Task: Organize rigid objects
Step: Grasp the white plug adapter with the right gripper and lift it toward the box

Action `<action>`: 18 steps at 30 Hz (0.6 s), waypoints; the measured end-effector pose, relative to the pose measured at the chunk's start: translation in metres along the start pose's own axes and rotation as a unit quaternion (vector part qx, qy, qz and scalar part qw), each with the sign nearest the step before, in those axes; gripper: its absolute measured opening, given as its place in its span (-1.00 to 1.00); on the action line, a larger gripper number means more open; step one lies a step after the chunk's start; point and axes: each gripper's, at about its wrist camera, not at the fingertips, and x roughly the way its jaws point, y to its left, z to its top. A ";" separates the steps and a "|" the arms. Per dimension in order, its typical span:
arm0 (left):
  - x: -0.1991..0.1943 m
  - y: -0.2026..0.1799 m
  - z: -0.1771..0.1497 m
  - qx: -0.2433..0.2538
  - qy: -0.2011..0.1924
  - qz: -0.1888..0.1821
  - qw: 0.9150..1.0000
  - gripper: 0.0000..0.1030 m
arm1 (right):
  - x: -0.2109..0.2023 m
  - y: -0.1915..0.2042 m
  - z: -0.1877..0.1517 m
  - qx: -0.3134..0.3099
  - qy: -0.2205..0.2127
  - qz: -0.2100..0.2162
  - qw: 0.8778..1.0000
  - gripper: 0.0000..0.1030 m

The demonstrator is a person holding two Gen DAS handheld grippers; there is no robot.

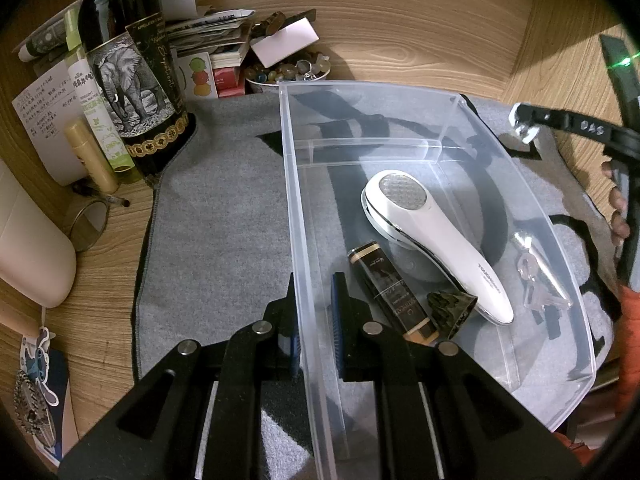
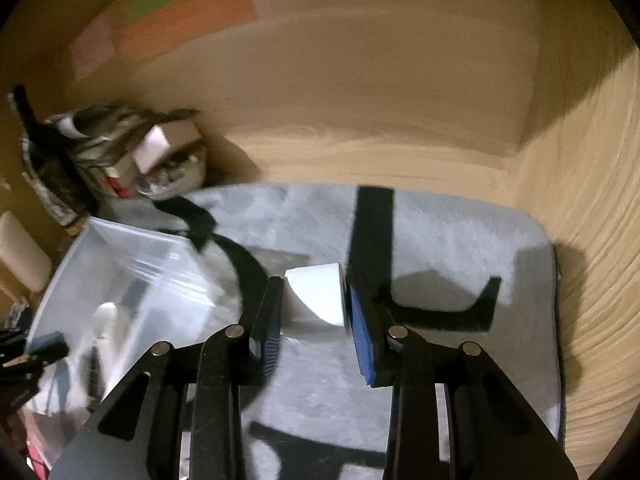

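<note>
Wood-grain desk, pale oak tone, walled by same wood at back and right in right wrist view. Grey felt-like mat with black printed shapes, stitched edge, spread across desk.

Clear plastic bin on mat, translucent, rounded corners, inner divider near far end. Left gripper clamped on bin's near-left wall, one blue ribbed pad inside, one outside.

Inside bin: white handheld device, glossy, oval metal mesh head, chrome side trim, grey lettering on handle, not legible for sure. Touching its handle end, small dark faceted piece. Beside it, black rectangular case with gold bands and gold script, too small to read. Silver cone-shaped item near right wall with clear plastic bits next to it.

Left clutter off mat: dark wine bottle, elephant engraving on label, "APPELLATION" partly readable on neck strip. Green-white spray bottle, handwritten note, yellow tube, stack of papers, bowl of glass pebbles, round mirror.

Right gripper closed on white cylinder, smooth matte, held above mat right of bin. Right wrist view motion-blurred; coloured sticky notes on back wall, orange and green.

Right-hand rig visible at edge of left view, "DAS" embossed.
</note>
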 end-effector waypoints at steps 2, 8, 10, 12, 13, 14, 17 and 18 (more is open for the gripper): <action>0.000 0.000 0.000 0.000 0.000 0.000 1.000 -0.79 | -0.009 0.010 0.002 -0.010 -0.013 0.007 1.000 -0.43; 0.000 -0.001 0.000 0.000 0.000 0.000 1.000 -0.79 | -0.037 0.040 0.007 -0.042 -0.046 0.038 0.997 -0.43; 0.000 0.000 0.000 0.000 0.000 0.000 1.000 -0.79 | -0.044 0.052 0.007 -0.056 -0.055 0.047 0.996 -0.43; 0.000 -0.001 0.000 0.000 0.000 0.000 1.000 -0.79 | -0.050 0.064 0.006 -0.070 -0.061 0.059 0.994 -0.43; 0.000 -0.001 0.000 0.000 0.000 0.000 1.000 -0.79 | -0.051 0.070 0.006 -0.077 -0.063 0.065 0.993 -0.43; 0.000 -0.001 0.000 0.000 0.000 0.000 1.000 -0.79 | -0.054 0.077 0.004 -0.085 -0.066 0.072 0.992 -0.43; 0.000 -0.001 0.000 0.001 0.000 0.001 1.000 -0.79 | -0.057 0.095 -0.001 -0.103 -0.066 0.090 0.988 -0.43; 0.001 -0.001 -0.001 0.001 0.000 0.001 1.000 -0.79 | -0.056 0.101 -0.003 -0.109 -0.063 0.096 0.987 -0.43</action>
